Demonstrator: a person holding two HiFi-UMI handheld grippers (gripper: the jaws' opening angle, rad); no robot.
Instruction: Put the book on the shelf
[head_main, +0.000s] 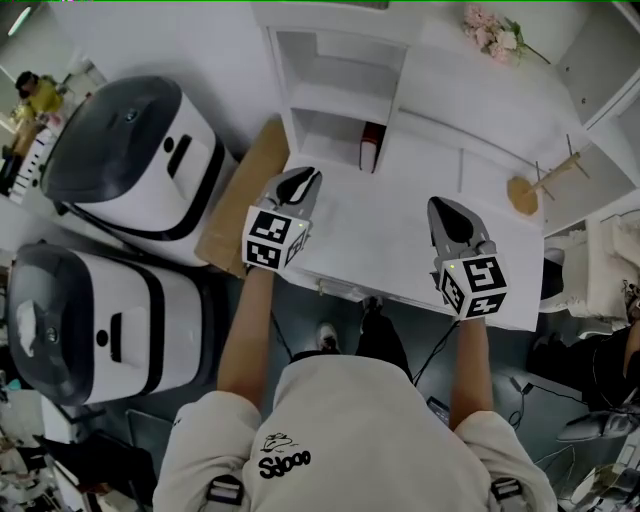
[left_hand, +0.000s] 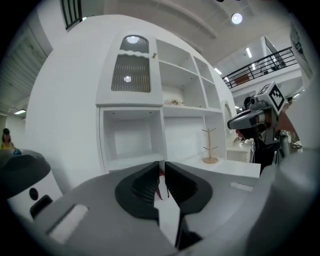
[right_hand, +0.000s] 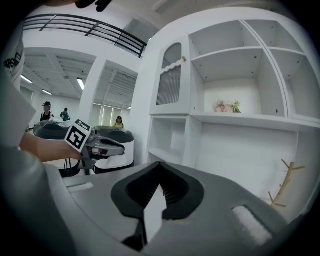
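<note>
R gripper (right_hand: 160, 186) closed, facing shelf (right_hand: 235, 118).

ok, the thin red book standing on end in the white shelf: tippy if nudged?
The thin red book likely tips easily: upright on a narrow edge. The white shelf wall beside it may catch it. Probably stiff: it stands unbowed.

The book (head_main: 371, 148) stands in the shelf (head_main: 345, 98), left of the wooden rack (head_main: 545, 181).
</note>
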